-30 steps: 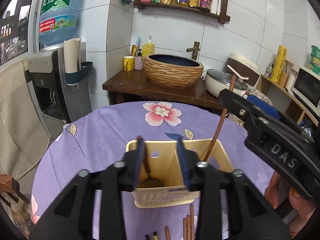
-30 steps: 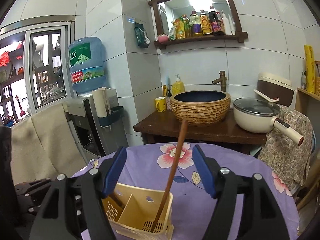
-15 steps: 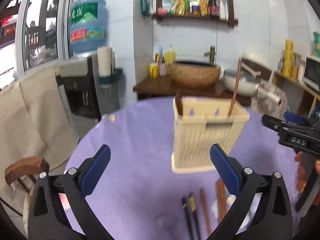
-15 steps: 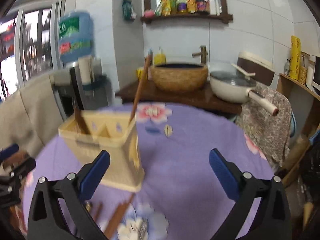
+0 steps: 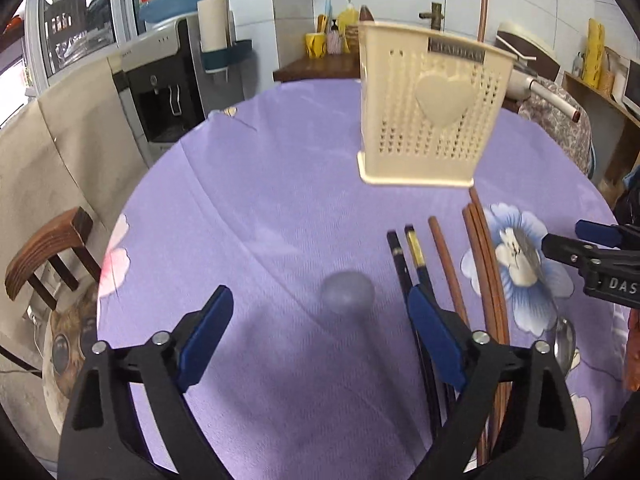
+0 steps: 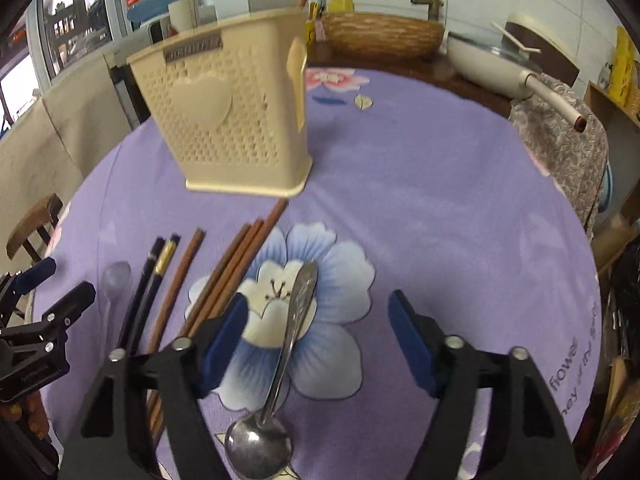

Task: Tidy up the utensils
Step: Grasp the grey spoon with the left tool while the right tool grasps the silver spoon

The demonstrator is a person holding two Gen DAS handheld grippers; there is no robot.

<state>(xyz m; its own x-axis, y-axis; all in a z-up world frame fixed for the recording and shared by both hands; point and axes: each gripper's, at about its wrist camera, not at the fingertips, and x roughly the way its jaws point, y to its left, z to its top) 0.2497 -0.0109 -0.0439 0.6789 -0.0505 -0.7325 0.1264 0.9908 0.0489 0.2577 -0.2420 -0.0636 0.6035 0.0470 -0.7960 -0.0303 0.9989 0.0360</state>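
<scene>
A cream perforated utensil holder stands on the purple floral tablecloth with a long brown stick and a dark handle in it. Before it lie two black chopsticks, several brown chopsticks, a clear plastic spoon and a metal spoon. My left gripper is open and empty, low over the plastic spoon. My right gripper is open and empty, low around the metal spoon's handle.
The round table has a wooden chair at its left edge. Behind it stand a water dispenser, a wooden counter with a woven basin and a white pot. Shelving is at far right.
Both grippers have pulled back from the holder and dropped low over the table near the loose utensils. The left gripper's jaws have opened wide from nearly shut.
</scene>
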